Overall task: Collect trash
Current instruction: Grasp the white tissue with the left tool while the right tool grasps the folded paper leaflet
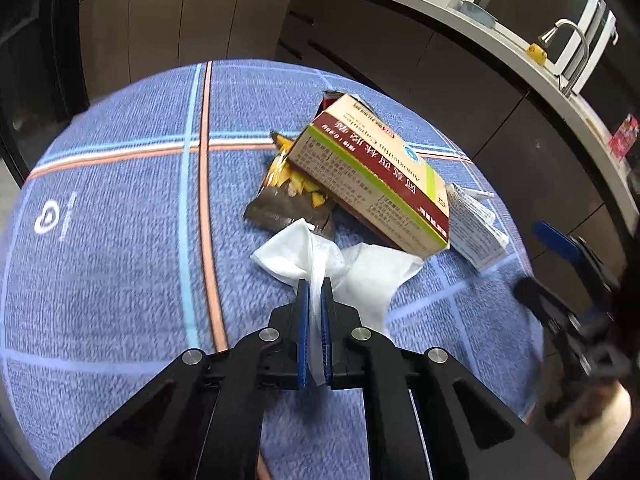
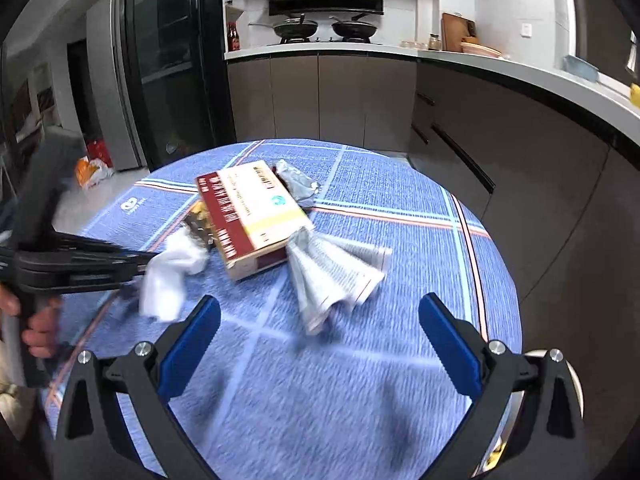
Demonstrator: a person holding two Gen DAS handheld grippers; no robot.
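My left gripper (image 1: 315, 292) is shut on a white tissue (image 1: 360, 272) and holds it just above the blue tablecloth (image 1: 120, 240); the tissue also shows in the right wrist view (image 2: 168, 276). Beyond it lie a cream and maroon medicine box (image 1: 372, 176), a brown snack wrapper (image 1: 288, 200) and a folded paper leaflet (image 1: 476, 228). My right gripper (image 2: 320, 320) is open and empty, above the cloth, just short of the leaflet (image 2: 336, 276). The box (image 2: 248, 216) lies past the leaflet. A silver foil wrapper (image 2: 296, 180) lies behind the box.
The round table's edge curves close on all sides (image 2: 516, 280). Dark kitchen cabinets (image 2: 480, 152) and a white counter (image 1: 500, 40) with a tap (image 1: 568, 52) stand behind. A white round rim (image 2: 576, 384) shows below the table at the right. A black fridge (image 2: 168, 72) is at the back left.
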